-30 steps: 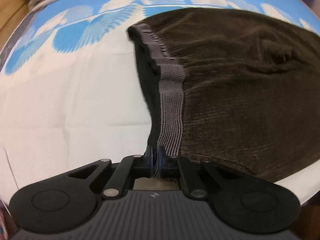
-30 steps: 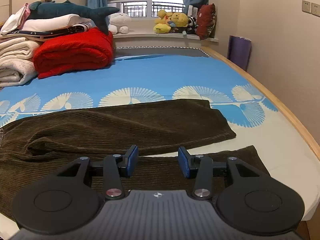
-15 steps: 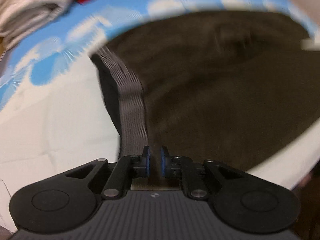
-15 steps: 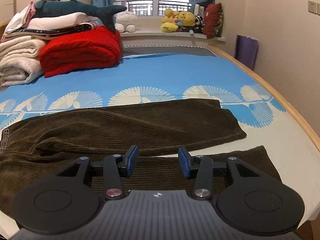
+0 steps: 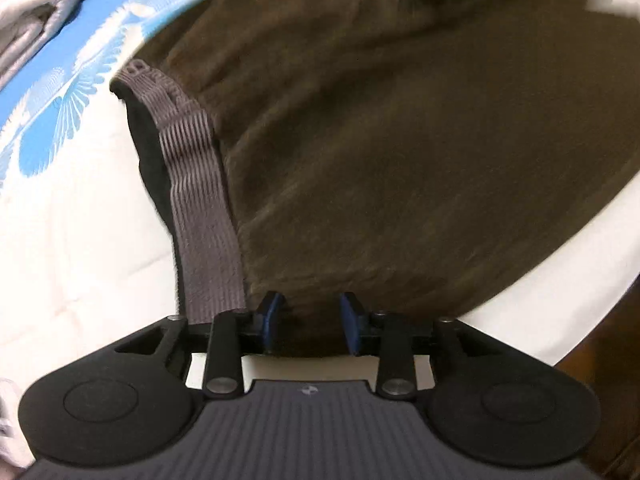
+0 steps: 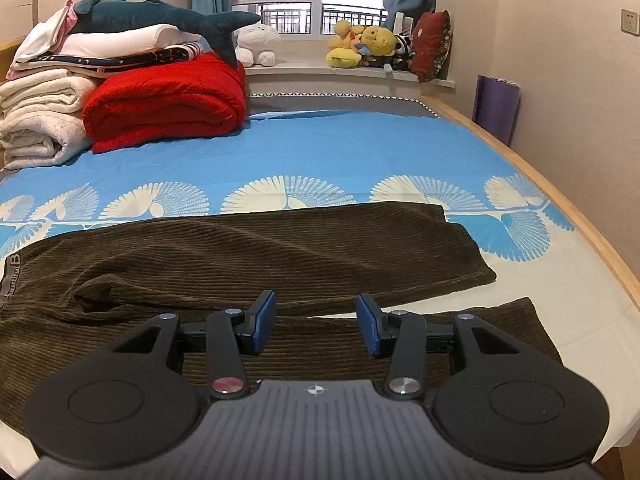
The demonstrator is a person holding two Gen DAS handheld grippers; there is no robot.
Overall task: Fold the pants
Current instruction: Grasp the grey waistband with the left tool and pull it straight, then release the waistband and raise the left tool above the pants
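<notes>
Dark brown corduroy pants (image 6: 260, 256) lie flat on the bed, legs running to the right, with a grey elastic waistband (image 5: 200, 184) at the left end. In the left wrist view the pants (image 5: 400, 140) fill most of the frame. My left gripper (image 5: 310, 324) is open at the near corner of the waist, just right of the waistband, holding nothing. My right gripper (image 6: 316, 326) is open and empty, hovering over the near leg (image 6: 480, 332), with the far leg (image 6: 360, 248) beyond it.
The bed has a blue and white patterned sheet (image 6: 320, 152). A red blanket (image 6: 168, 104), white folded bedding (image 6: 40, 120) and a plush shark (image 6: 160, 16) are stacked at the far left. Stuffed toys (image 6: 368, 46) sit on the window sill. The wooden bed edge (image 6: 560, 200) runs along the right.
My left gripper was shut on the waistband, then opened and let it go, and shifted slightly right. My right gripper stayed open and moved little.
</notes>
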